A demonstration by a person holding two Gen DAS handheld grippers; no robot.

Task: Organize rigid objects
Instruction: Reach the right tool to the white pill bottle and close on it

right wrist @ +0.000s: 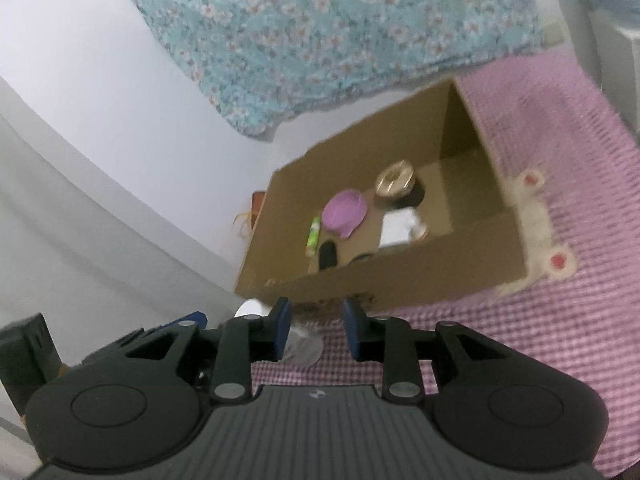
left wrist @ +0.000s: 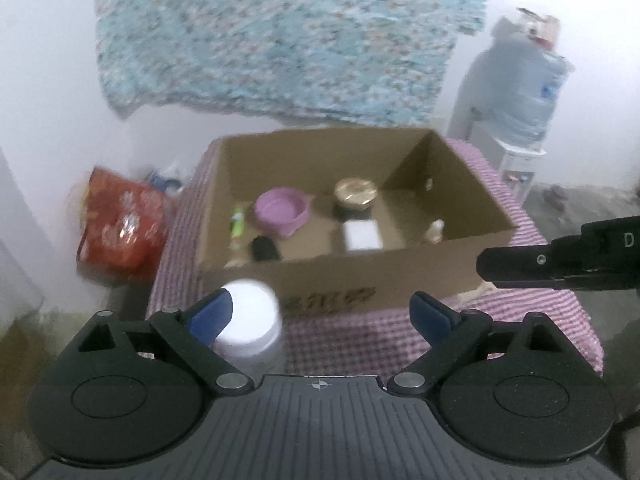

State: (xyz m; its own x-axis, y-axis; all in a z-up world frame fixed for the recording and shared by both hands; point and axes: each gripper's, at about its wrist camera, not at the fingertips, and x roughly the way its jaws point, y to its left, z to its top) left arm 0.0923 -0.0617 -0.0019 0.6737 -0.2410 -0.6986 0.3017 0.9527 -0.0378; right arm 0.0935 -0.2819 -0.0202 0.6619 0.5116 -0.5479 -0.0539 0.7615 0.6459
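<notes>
An open cardboard box [left wrist: 360, 276] [right wrist: 400, 276] stands on a pink checked tablecloth [left wrist: 360, 340] [right wrist: 520, 340]. Inside lie a purple bowl [left wrist: 282, 210] [right wrist: 344, 210], a gold-lidded jar [left wrist: 355, 192] [right wrist: 394, 178], a white box [left wrist: 362, 235], a green tube [left wrist: 237, 222] [right wrist: 313, 236], a black item [left wrist: 264, 249] and a small bottle [left wrist: 434, 231]. A white-lidded clear jar [left wrist: 250, 320] [right wrist: 256, 309] stands before the box, touching the left finger of my open left gripper [left wrist: 322, 312]. My right gripper [right wrist: 316, 330] is open and empty; it shows in the left wrist view [left wrist: 560, 260].
A red bag [left wrist: 120, 228] lies left of the table. A water dispenser with a blue bottle [left wrist: 524, 92] stands at the right. A floral cloth [left wrist: 280, 40] hangs on the wall behind. A plush toy [right wrist: 536, 224] lies right of the box.
</notes>
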